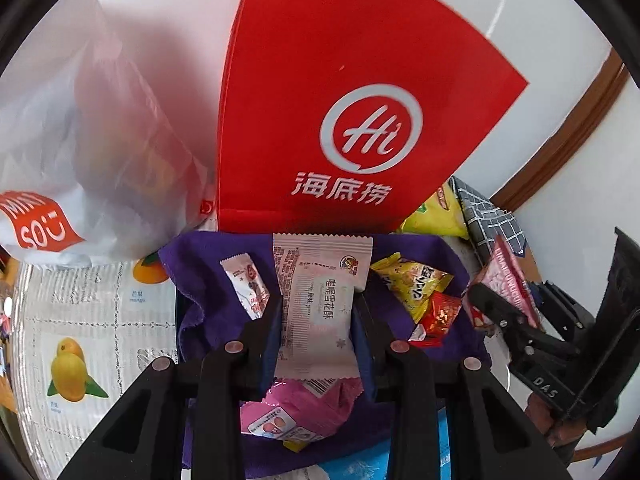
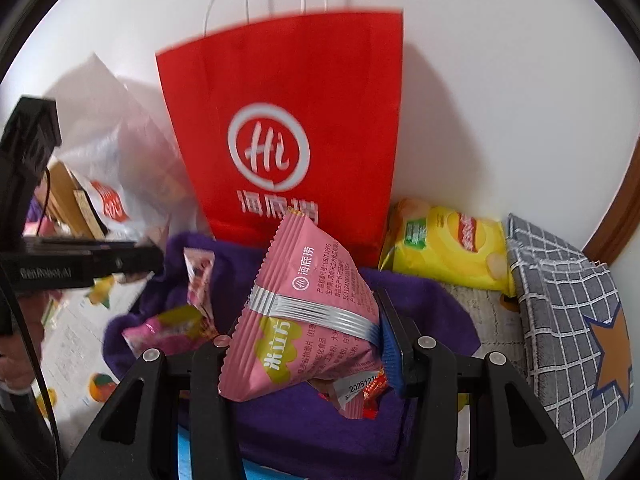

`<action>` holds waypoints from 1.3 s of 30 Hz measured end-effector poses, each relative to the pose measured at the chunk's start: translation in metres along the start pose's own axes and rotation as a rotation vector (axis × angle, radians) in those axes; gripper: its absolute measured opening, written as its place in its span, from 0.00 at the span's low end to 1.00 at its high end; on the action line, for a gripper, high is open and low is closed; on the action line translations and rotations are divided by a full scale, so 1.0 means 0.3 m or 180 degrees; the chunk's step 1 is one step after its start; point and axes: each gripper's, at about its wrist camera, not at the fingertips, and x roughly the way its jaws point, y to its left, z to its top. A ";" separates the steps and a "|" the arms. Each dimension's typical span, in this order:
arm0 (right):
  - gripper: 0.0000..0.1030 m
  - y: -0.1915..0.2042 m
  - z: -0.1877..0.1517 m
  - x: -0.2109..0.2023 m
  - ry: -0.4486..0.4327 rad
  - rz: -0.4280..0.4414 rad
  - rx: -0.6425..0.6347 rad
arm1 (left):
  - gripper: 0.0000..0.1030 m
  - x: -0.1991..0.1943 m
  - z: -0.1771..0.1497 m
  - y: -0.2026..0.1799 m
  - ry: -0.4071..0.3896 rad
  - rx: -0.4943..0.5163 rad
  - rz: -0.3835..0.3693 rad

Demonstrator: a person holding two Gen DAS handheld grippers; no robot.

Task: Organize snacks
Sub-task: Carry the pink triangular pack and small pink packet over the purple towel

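A: Two packets held, one per tongs. Left tongs point(image 1: 316, 320) clamp the white nougat sachet point(image 1: 320, 300) mid-body, over the purple cloth point(image 1: 424, 252)

B: Right?

A: Right tongs point(image 2: 308, 344) pinch the pink pyramid pack point(image 2: 304, 312) across its silver band. Both look light, crinkly, air-puffed: I'd grip seams, squeeze gently, film looks slippery

B: Target?

A: Probably the red bag point(image 2: 288, 120) behind

Red paper bag point(image 2: 288, 128) stands upright, blocking passage behind the purple cloth point(image 2: 420, 292). White plastic bag point(image 1: 80, 128) closes the left; chip bag point(image 2: 444, 244) and checked fabric point(image 2: 560, 300) crowd the right.
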 end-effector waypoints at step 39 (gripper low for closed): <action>0.47 0.010 -0.062 0.148 0.0582 0.0037 -0.0161 | 0.30 0.106 -0.019 0.005 0.0308 0.0026 0.0140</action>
